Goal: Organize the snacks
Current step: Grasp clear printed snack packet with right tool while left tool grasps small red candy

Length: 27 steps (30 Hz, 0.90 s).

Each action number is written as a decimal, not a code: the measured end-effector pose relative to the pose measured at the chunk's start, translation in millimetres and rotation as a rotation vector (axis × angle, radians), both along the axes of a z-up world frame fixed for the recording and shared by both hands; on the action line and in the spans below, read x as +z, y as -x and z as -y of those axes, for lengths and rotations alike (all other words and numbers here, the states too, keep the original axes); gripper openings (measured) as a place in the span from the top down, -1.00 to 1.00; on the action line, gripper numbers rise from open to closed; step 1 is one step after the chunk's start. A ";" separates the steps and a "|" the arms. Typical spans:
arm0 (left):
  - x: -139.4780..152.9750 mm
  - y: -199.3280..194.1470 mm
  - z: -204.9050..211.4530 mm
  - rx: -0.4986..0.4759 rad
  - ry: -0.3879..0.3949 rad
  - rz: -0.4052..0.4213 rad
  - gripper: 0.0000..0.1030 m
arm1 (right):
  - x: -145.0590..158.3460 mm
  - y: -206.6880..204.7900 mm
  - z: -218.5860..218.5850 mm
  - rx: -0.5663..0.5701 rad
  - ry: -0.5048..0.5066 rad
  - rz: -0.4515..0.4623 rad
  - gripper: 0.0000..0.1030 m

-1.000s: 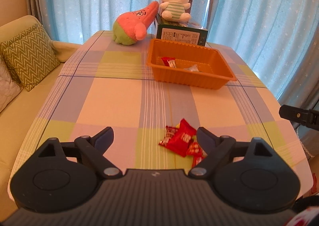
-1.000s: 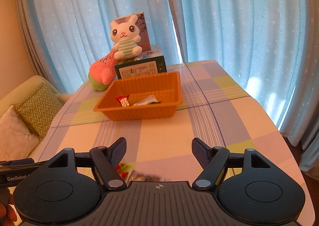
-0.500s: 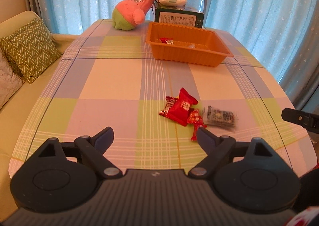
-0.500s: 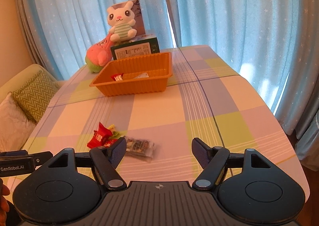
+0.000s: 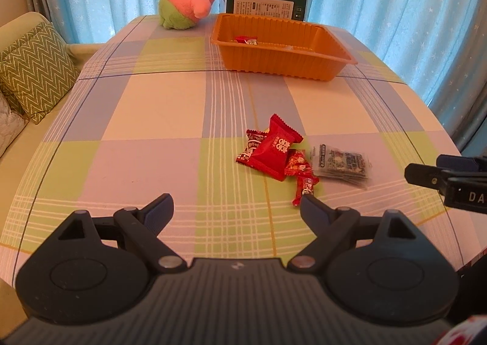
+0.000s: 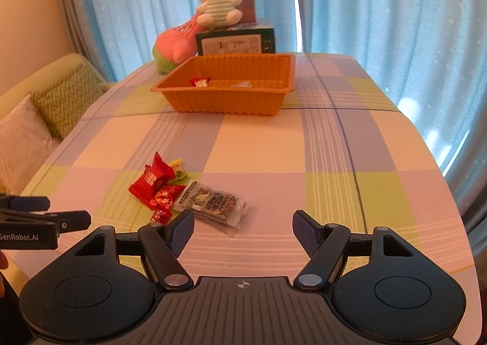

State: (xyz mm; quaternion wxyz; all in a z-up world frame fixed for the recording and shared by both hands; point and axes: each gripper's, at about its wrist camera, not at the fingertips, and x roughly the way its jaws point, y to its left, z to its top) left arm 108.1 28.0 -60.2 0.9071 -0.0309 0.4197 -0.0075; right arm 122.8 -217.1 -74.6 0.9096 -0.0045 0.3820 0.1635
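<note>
Several wrapped snacks in a loose heap on the near half of the checked table (image 5: 158,107): largest a red pillow packet (image 5: 275,147) with white lettering and crimped ends, lying across a smaller red-and-white sweet (image 5: 252,144); beside it a red foil sweet (image 5: 298,163) and a thin red twist-wrapped sweet (image 5: 306,188); from the right wrist view, a yellow-green wrapper (image 6: 178,168) peeking out at the far side. Touching the heap on its right, a clear flat sachet (image 5: 341,163) with dark print, seemingly more than one stacked.

Left tongs (image 5: 237,205) wide apart, gripping nothing, above bare cloth; right fingertip (image 5: 313,208) just beside the tail of the twist-wrapped sweet, heap ahead and slightly right of the gap. Right tongs (image 6: 243,229) also spread and gripping nothing; left fingertip (image 6: 182,227) overlapping the near corner of the sachet in view, contact impossible to tell; gap itself over empty cloth, heap ahead and to the left.

Farther back, well apart from the heap, an orange ribbed plastic tray (image 5: 304,65), holding one red-wrapped sweet (image 5: 246,40) near its left end and a pale clear wrapper (image 6: 240,84) near the middle. Behind the tray, a dark green box (image 5: 264,7) with a white plush rabbit (image 6: 217,7) seated on top, and a pink-and-green plush (image 5: 188,4) leaning at its left. Blue curtains behind; a zigzag green cushion (image 5: 33,65) on a sofa to the left.
</note>
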 end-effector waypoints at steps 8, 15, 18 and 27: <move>-18.7 -22.2 -6.1 -0.003 0.001 -0.025 -0.72 | -30.3 -34.5 -28.5 0.205 0.100 0.007 -0.40; -29.7 -37.0 -13.0 0.008 0.005 -0.039 -0.72 | -58.0 -66.0 -51.5 0.355 0.201 -0.005 -0.39; -32.0 -39.8 -15.3 0.009 0.008 -0.040 -0.72 | -67.0 -78.0 -55.9 0.384 0.207 -0.017 -0.36; -35.2 -39.9 -7.4 -0.029 0.043 -0.032 -0.68 | -69.7 -82.6 -45.5 0.315 0.144 -0.075 0.24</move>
